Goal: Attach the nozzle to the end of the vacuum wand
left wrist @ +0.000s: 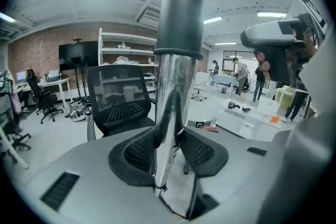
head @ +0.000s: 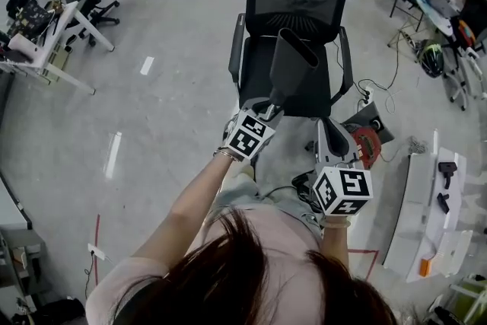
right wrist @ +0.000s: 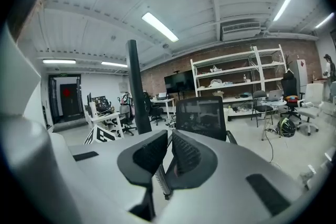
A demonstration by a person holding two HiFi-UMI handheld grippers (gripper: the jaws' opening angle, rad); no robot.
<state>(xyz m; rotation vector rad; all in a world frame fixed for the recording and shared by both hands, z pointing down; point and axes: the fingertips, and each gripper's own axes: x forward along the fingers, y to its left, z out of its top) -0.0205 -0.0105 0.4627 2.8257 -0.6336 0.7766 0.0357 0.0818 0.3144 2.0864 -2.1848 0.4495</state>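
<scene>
1. The left tool clamps its meshed black pads on the shiny, round chrome wand.
2. The matte dark nozzle, flaring to a slanted mouth, caps the wand's upper end.
3. The right tool has its jaws nearly together and holds nothing.

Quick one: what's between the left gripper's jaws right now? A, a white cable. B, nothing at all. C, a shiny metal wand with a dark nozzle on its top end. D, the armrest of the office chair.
C: in the left gripper view, the left gripper has both pads pressed on the shiny wand, and the dark nozzle sits over the wand's upper end.
</scene>
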